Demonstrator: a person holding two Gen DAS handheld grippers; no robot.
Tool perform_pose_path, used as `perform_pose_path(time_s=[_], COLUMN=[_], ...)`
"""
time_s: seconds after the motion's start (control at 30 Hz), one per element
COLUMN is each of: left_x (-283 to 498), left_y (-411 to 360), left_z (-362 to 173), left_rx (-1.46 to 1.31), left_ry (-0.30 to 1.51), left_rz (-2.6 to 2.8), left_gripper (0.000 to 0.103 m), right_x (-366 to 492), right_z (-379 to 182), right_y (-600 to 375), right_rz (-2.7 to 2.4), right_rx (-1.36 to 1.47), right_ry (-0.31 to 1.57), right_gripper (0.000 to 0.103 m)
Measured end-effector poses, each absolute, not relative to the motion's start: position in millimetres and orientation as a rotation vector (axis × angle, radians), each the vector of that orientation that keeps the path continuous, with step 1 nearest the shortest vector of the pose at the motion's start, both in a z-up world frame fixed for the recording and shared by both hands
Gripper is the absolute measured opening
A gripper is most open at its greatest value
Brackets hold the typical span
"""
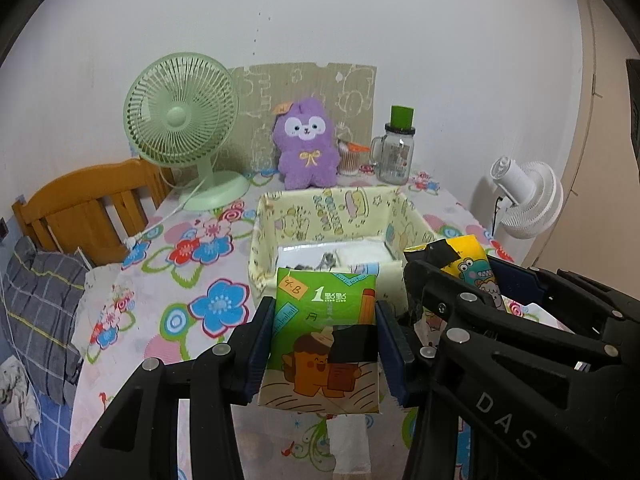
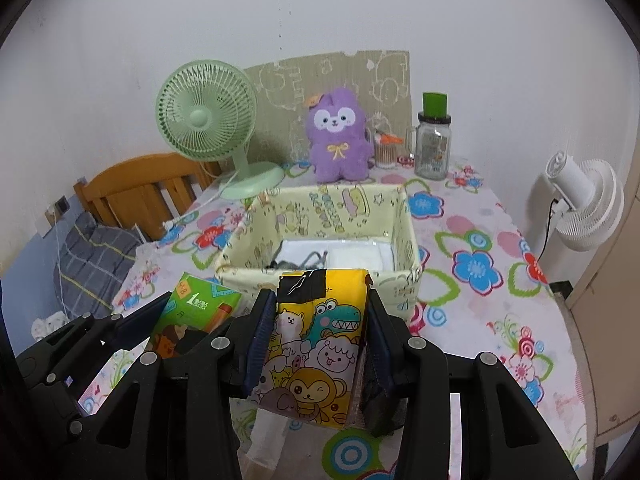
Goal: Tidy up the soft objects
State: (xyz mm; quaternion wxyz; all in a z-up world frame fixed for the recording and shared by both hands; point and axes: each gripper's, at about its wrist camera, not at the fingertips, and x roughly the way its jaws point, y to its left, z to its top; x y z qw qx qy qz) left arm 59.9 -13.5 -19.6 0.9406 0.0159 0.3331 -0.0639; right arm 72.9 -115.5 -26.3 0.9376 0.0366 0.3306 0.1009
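Observation:
My left gripper is shut on a green tissue pack with a cartoon figure, held above the flowered tablecloth. My right gripper is shut on a yellow tissue pack printed with cartoon animals. The two packs hang side by side; the yellow pack shows at the right of the left wrist view and the green pack at the left of the right wrist view. Just beyond both stands an open pale-yellow fabric box holding white packets and a dark cable.
Behind the box sit a purple plush toy, a green desk fan, a glass jar with a green lid and a cotton-swab cup. A white fan stands off the table's right edge; a wooden headboard lies left.

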Motion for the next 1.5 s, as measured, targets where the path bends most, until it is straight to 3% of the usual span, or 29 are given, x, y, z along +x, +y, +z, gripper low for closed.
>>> perform_pose_path(time_s=[0.7, 1.5], left_x=[74, 121], left_y=[-22, -27], left_z=[9, 8], left_rx=[0.031, 0.028], left_ry=[0.625, 0.641], left_rz=[-0.150, -0.143], left_gripper=[0.050, 0.050], right_x=[82, 133], right_z=[9, 11], right_y=[-125, -128], right_rz=[0.202, 0.200], right_rx=[0.075, 0.081], right_ry=[0.607, 0.618], right_gripper=[0.047, 0.047])
